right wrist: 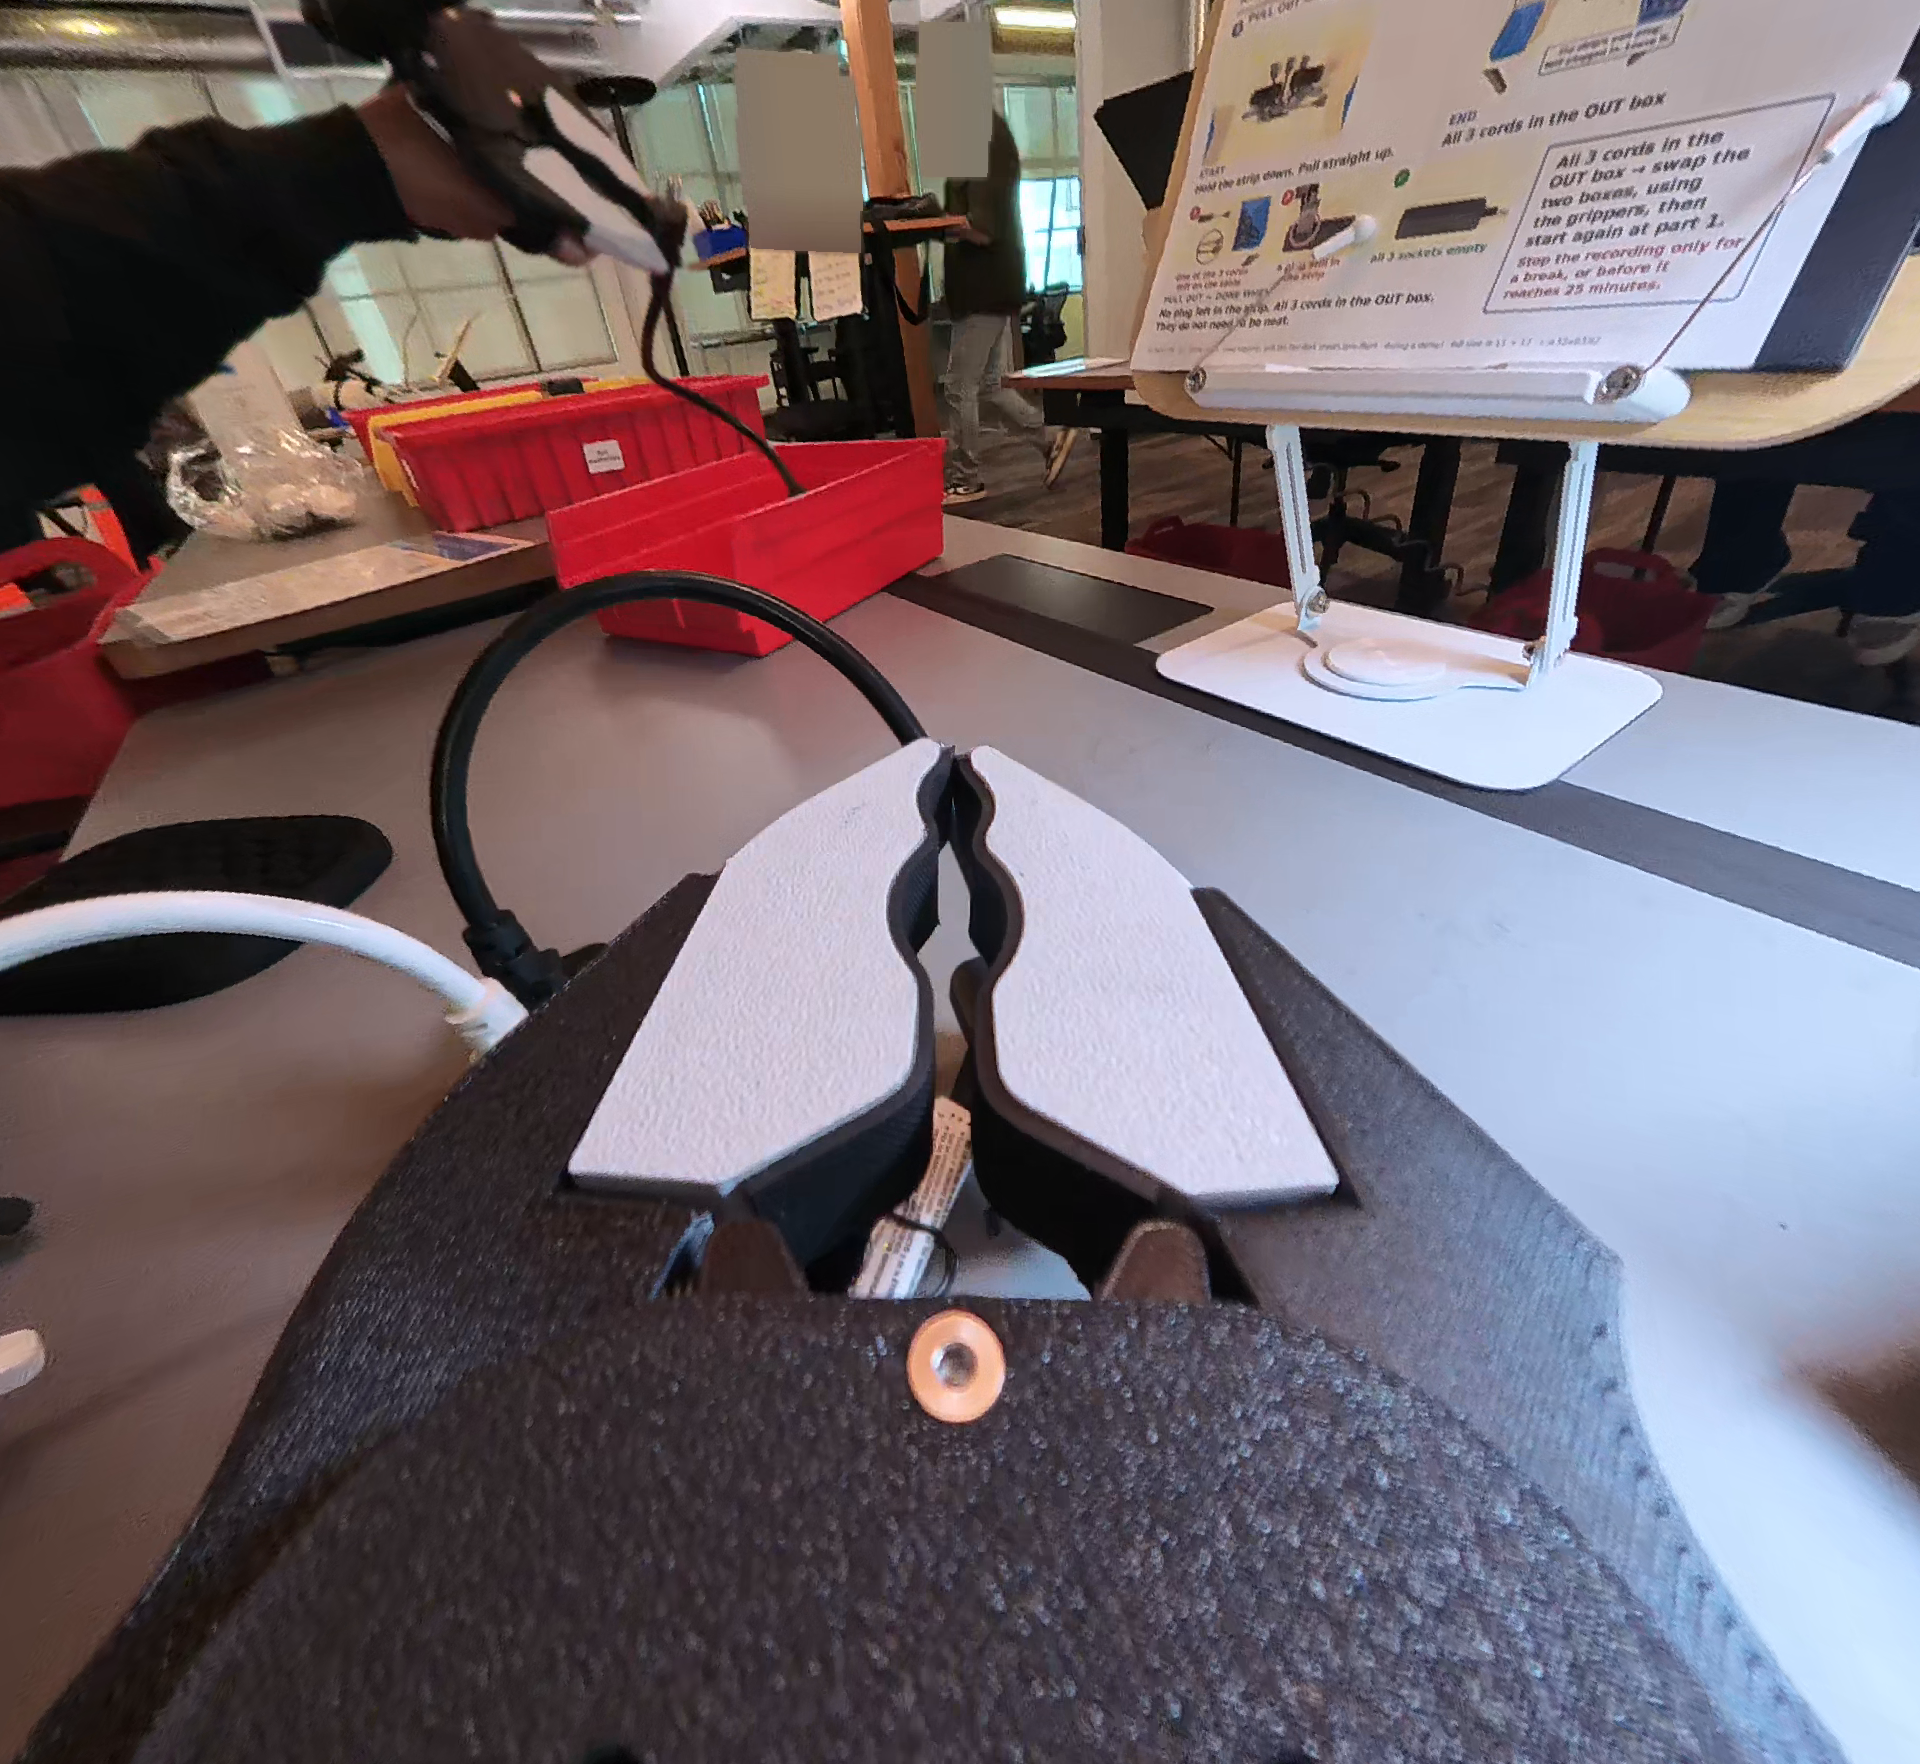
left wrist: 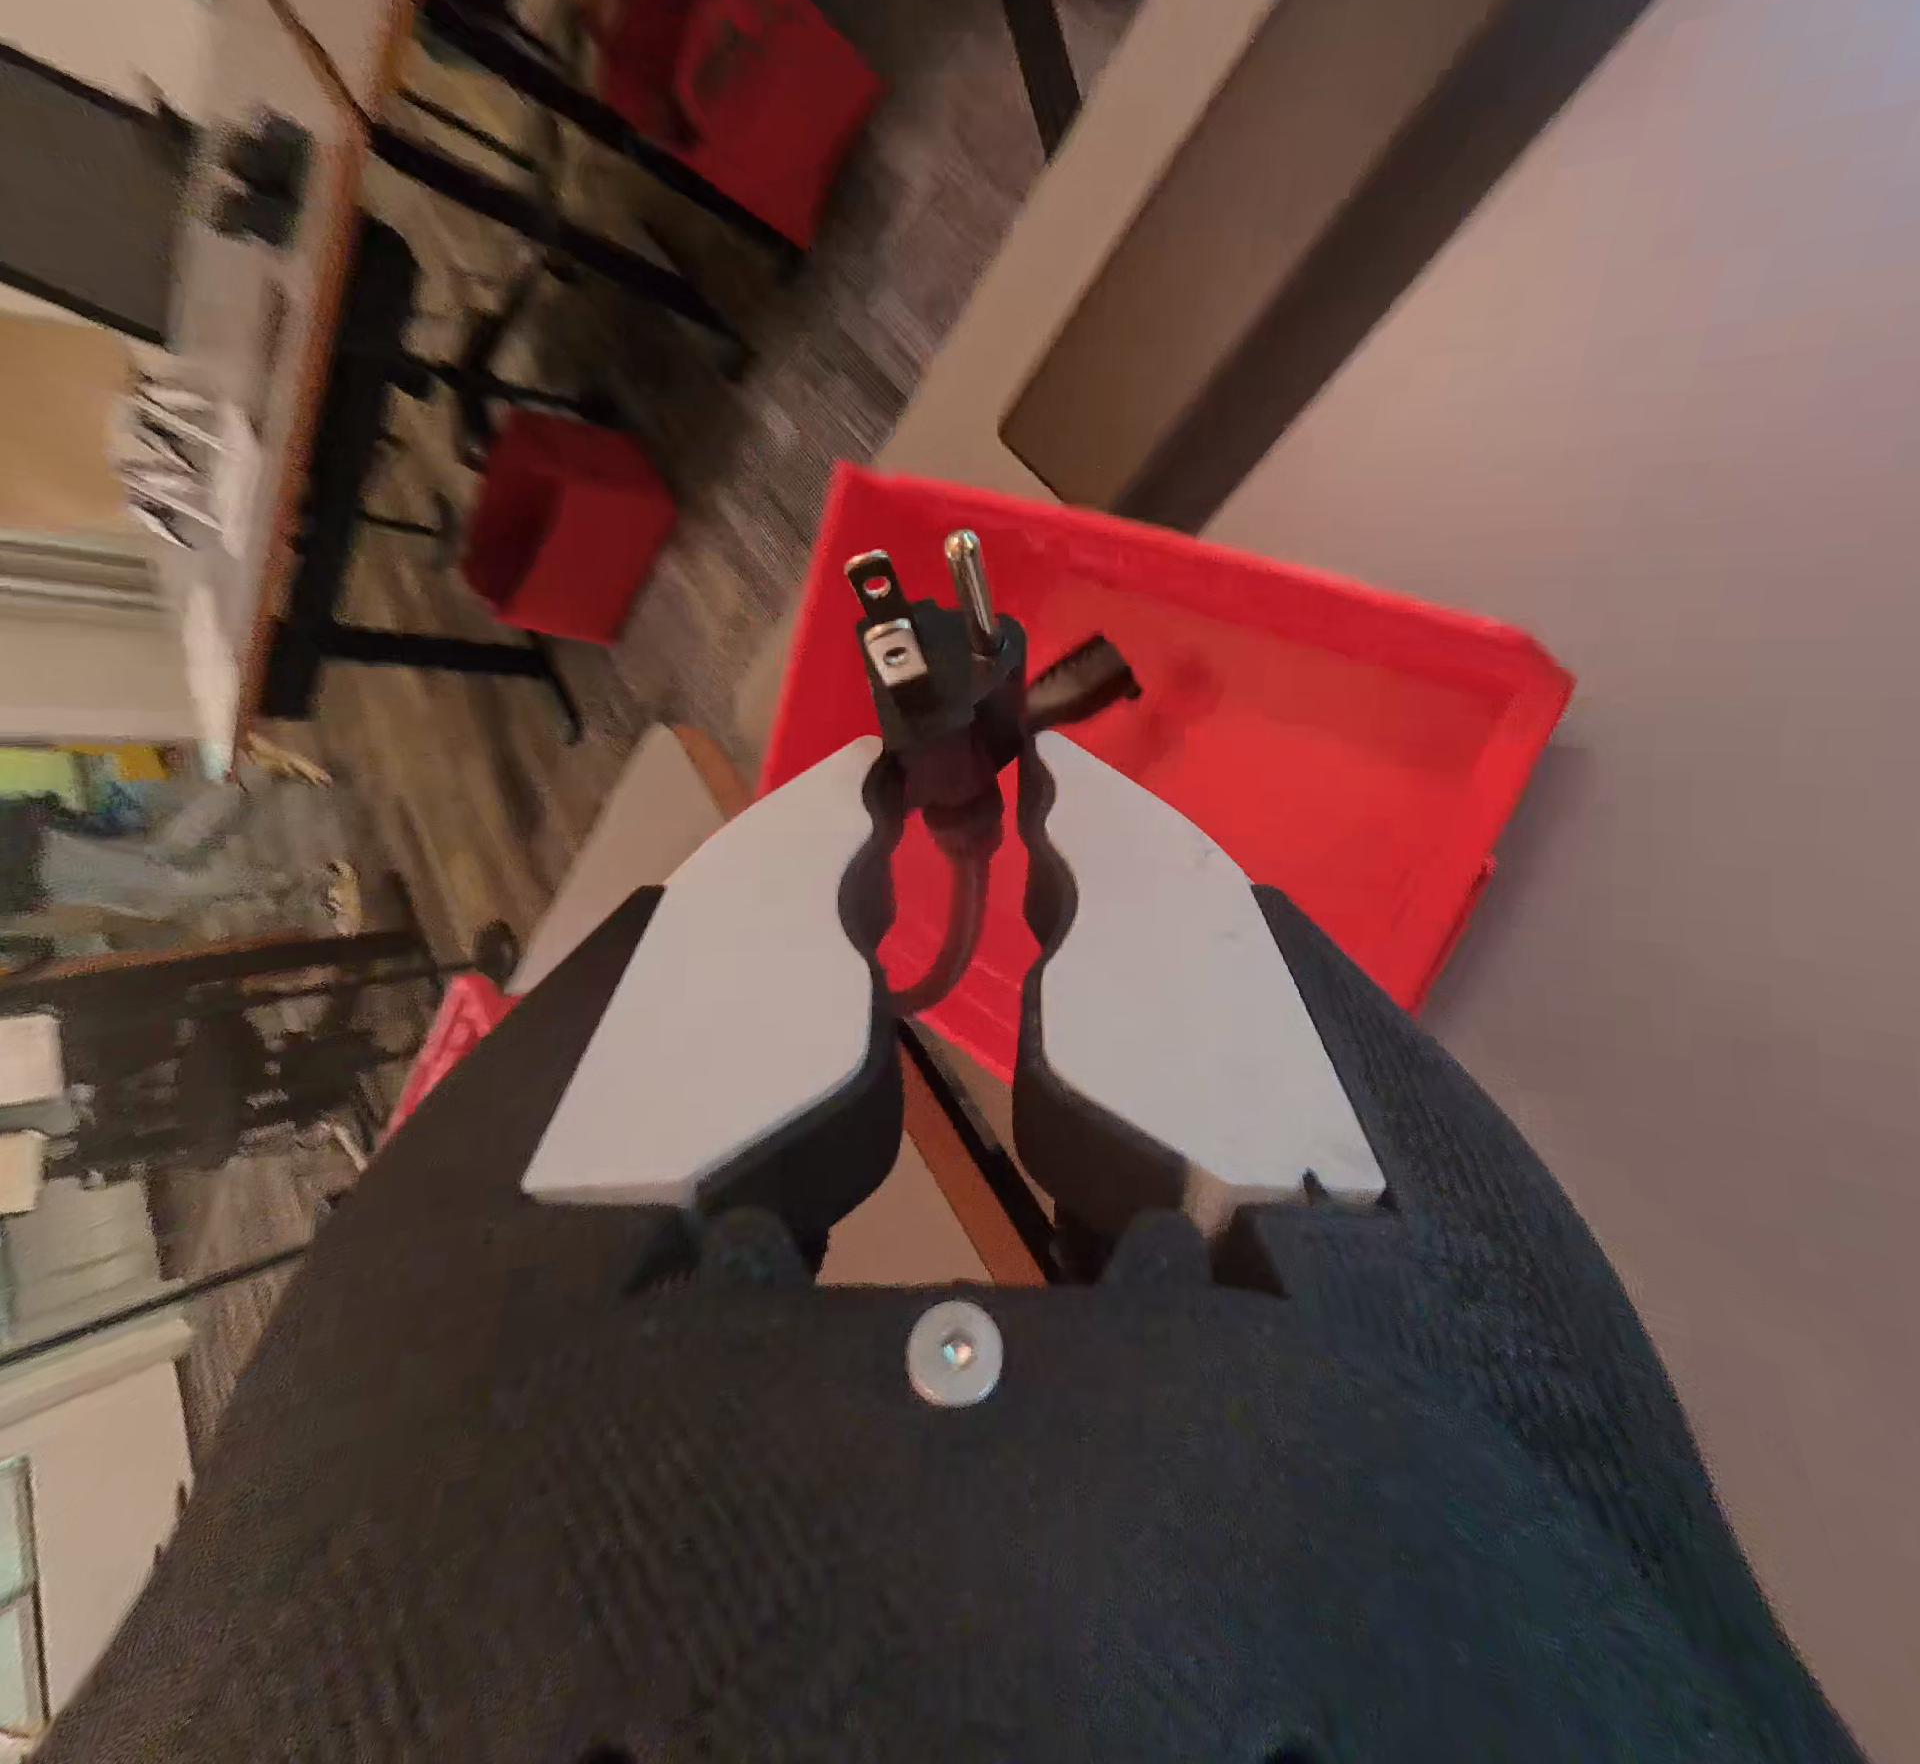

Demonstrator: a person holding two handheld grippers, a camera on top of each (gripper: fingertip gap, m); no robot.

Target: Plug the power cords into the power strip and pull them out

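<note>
Above the open red plastic bin (left wrist: 1299,727) at the far edge of the grey bench (right wrist: 1351,1039), the left gripper (left wrist: 956,758) is closed narrowly on the neck of a black three-prong plug (left wrist: 940,665), its two flat blades and one round pin pointing away from the camera. From the right wrist view, the black power cord (right wrist: 717,410) hangs from that gripper down into the bin. One more black connector end (left wrist: 1086,680) lies in the bin, partly hidden behind the plug. Over the near bench the right gripper (right wrist: 961,764) has its fingertips nearly touching with nothing between them. Below it the power strip is hidden; only one black cable (right wrist: 468,758) and one white cable (right wrist: 312,930) arch out from under the gripper body. A white stand with an instruction sheet (right wrist: 1403,675) sits on the bench's right side
</note>
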